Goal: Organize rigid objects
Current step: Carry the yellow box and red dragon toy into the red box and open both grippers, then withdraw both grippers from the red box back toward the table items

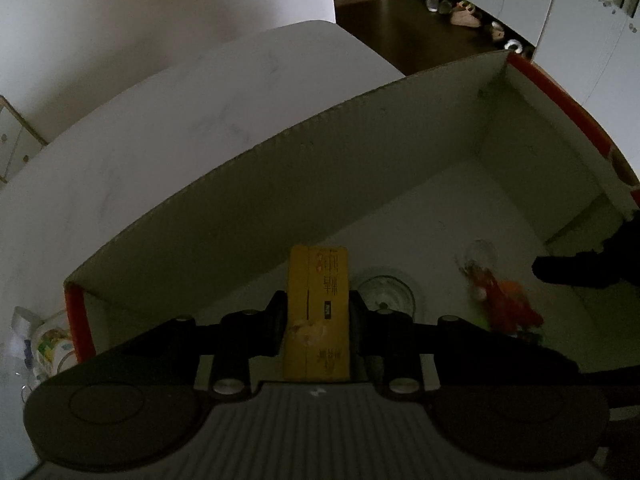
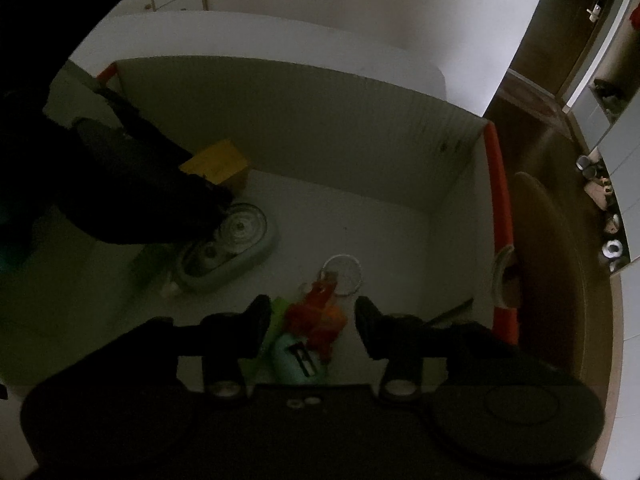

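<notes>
Yellow box (image 1: pixel 318 312) lengthwise between jaws (pointing forward)

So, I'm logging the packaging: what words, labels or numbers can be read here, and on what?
Yellow box in the left gripper: printed characters and a small dark label, too blurred to read.
Teal item under the right gripper: a black and white square mark, no readable text.
Nothing else legible.

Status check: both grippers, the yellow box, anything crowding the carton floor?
Left gripper shut on yellow cardboard box, low inside white carton. Right gripper open over orange-red toy. Round clear dish sits beside the box.
</notes>
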Demonstrator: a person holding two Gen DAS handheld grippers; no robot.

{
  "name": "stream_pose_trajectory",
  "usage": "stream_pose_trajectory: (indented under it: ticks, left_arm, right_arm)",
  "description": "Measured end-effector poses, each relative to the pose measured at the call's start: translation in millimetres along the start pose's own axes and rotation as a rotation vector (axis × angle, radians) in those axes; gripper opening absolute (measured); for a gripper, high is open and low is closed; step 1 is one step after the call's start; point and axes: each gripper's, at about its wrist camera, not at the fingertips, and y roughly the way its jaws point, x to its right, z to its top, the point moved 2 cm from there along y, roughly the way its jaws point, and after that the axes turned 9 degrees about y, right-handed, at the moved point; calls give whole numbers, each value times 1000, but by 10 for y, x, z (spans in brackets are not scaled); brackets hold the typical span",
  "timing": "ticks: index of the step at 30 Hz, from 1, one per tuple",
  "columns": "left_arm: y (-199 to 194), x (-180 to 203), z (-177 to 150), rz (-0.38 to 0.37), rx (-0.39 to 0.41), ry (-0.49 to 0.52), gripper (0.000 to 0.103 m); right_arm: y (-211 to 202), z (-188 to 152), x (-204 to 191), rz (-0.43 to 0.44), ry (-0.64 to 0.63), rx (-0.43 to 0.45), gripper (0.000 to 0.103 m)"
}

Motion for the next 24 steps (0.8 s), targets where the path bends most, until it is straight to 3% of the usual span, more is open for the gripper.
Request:
stream_pose_trajectory:
  ticks: [10, 11, 14, 24]
  left_arm:
    - [-206, -28, -29, -18, 52, -9, 31]
    - [-236, -31, -27, -17, 59, -10, 34]
    - [-343, -43, -53, -16, 97, -14, 64]
    - [-661, -55, -173, -23, 176, -17, 66]
  right_arm:
    - [-166, -15, -1, 5, 3, 41, 56]
    - [-184, -13, 2, 6, 2, 42, 58]
    - [-233, -25, -14, 4, 2, 51, 61]
    - [-476, -39, -41, 25, 18, 93, 70]
